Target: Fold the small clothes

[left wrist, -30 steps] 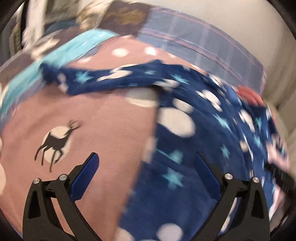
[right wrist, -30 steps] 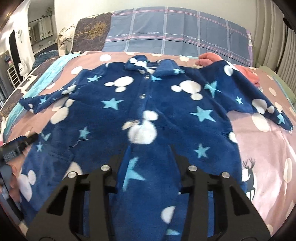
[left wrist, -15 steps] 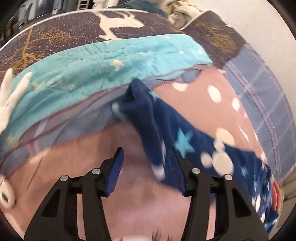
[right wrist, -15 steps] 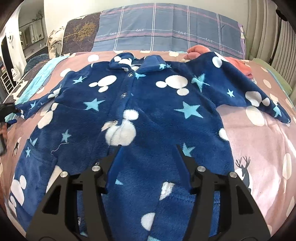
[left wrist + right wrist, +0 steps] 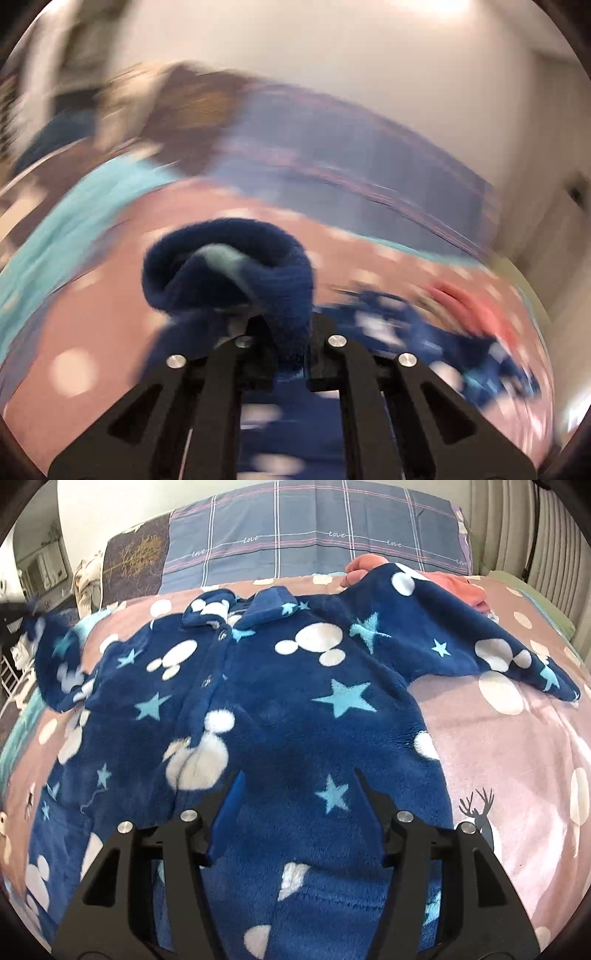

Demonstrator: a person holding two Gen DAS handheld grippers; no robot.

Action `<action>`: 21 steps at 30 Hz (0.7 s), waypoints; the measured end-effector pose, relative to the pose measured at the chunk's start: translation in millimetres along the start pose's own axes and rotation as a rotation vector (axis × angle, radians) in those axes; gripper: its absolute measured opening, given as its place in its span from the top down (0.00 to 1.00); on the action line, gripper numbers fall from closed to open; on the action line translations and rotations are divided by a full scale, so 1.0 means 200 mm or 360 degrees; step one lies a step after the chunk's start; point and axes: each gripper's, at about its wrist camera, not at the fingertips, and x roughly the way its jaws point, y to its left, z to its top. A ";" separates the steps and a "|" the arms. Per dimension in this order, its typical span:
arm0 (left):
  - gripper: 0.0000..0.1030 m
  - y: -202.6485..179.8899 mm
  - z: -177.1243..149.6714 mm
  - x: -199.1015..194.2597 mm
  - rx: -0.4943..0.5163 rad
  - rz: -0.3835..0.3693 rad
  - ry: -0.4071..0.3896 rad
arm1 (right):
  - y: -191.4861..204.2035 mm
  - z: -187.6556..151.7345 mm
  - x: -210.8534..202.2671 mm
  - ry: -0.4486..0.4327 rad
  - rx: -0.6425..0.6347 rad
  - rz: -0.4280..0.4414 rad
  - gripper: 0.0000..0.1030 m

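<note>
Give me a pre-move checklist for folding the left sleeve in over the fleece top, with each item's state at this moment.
1. Left gripper shut on the sleeve cuff: ok.
2. Left sleeve lifted off the pink bedspread: ok, its tip hangs raised in the right wrist view.
3. Right gripper open, holding nothing: ok; whether it touches the fleece, cannot tell.
4. Fleece top spread flat, front up, collar far: ok.
5. Right sleeve laid out flat: not ok, it lies over the coral garment.
6. How much cuff is gripped: cannot tell, left wrist view is blurred.
</note>
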 end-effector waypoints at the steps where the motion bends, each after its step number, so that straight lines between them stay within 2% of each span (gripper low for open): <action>1: 0.66 -0.21 -0.04 0.02 0.0139 -0.0132 0.0022 | -0.01 0.00 -0.01 -0.0008 0.0004 -0.0004 0.42; 2: 0.34 -0.33 -0.08 0.03 0.0219 -0.0192 0.0042 | -0.02 0.00 -0.02 -0.0015 0.0010 -0.0018 0.42; 3: 0.23 -0.40 -0.12 0.03 0.0271 -0.0212 0.0048 | -0.04 0.00 -0.02 -0.0016 0.0020 -0.0029 0.41; 4: 0.20 -0.49 -0.20 0.02 0.0363 -0.0207 0.0028 | -0.06 0.00 -0.02 -0.0014 0.0030 -0.0037 0.41; 7: 0.19 -0.55 -0.35 0.02 0.0544 -0.0178 0.0053 | -0.15 0.00 -0.03 0.0013 0.0073 -0.0044 0.41; 9: 0.18 -0.45 -0.40 0.03 0.0517 -0.0109 0.0103 | -0.20 0.01 -0.03 0.0046 0.0089 -0.0003 0.41; 11: 0.13 -0.26 -0.45 0.02 0.0452 0.0053 0.0129 | -0.22 0.03 -0.01 0.0071 0.0087 0.0068 0.41; 13: 0.11 -0.09 -0.50 0.01 0.0448 0.0193 0.0145 | -0.21 0.10 0.03 0.0103 0.0085 0.0203 0.43; 15: 0.10 0.04 -0.52 0.05 0.0462 0.0367 0.0176 | -0.16 0.19 0.08 0.0134 0.0083 0.0417 0.57; 16: 0.10 0.13 -0.54 0.09 0.0442 0.0451 0.0212 | -0.13 0.24 0.11 0.0150 0.0085 0.0525 0.59; 17: 0.10 0.19 -0.54 0.13 0.0402 0.0478 0.0252 | -0.08 0.31 0.17 0.0178 0.0094 0.0659 0.60; 19: 0.10 0.31 -0.54 0.20 0.0274 0.0494 0.0333 | 0.02 0.40 0.27 0.0232 0.0100 0.0815 0.60; 21: 0.10 0.38 -0.53 0.27 0.0158 0.0471 0.0366 | 0.14 0.51 0.42 0.0313 0.0127 0.0908 0.58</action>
